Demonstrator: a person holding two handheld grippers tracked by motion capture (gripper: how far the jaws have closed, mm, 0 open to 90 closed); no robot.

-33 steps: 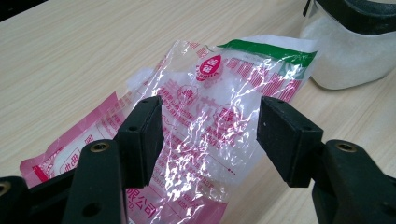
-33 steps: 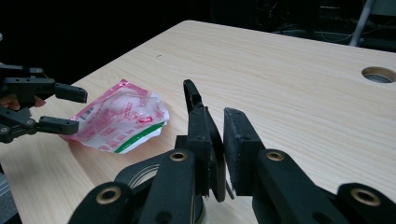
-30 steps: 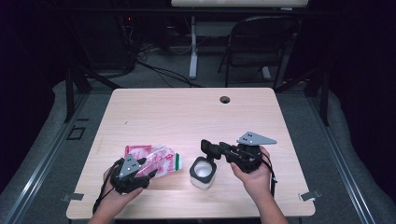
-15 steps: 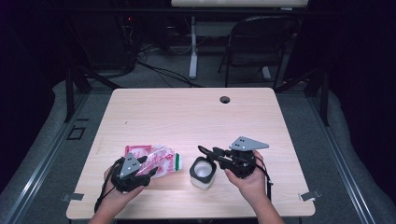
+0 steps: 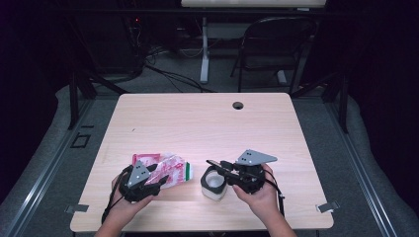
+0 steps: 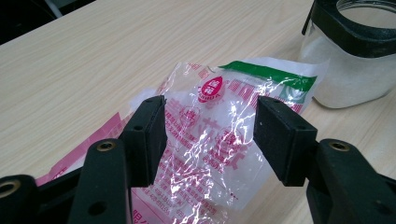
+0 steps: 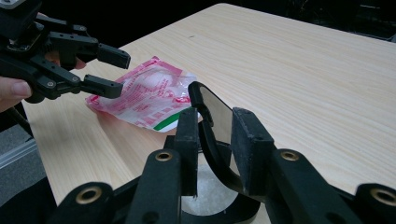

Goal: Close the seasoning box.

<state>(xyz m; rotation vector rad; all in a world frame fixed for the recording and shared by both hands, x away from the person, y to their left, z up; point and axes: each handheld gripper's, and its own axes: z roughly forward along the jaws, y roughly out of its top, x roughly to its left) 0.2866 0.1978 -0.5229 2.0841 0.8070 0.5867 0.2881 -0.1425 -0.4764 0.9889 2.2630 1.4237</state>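
Jar [image 5: 213, 185], clear glass with white granules and a hinged black flip lid [image 7: 212, 126], stands at the table's [image 5: 207, 123] six o'clock edge. Right gripper [image 7: 212, 140]: jaws have just been opening, lid raised between them, seemingly unclamped; it has edged closer. Crinkled pink-and-clear plastic packet [image 6: 210, 140] at the jar's nine o'clock. Left gripper [image 6: 210, 140]: jaws apart astride the packet, unmoved. Pouring likely next.

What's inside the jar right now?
The jar holds a white, grainy fill, seen through its clear wall. Its hinged lid stands up, between the right gripper's jaws, which have just been opening. The bottom and the fill's depth are hidden.
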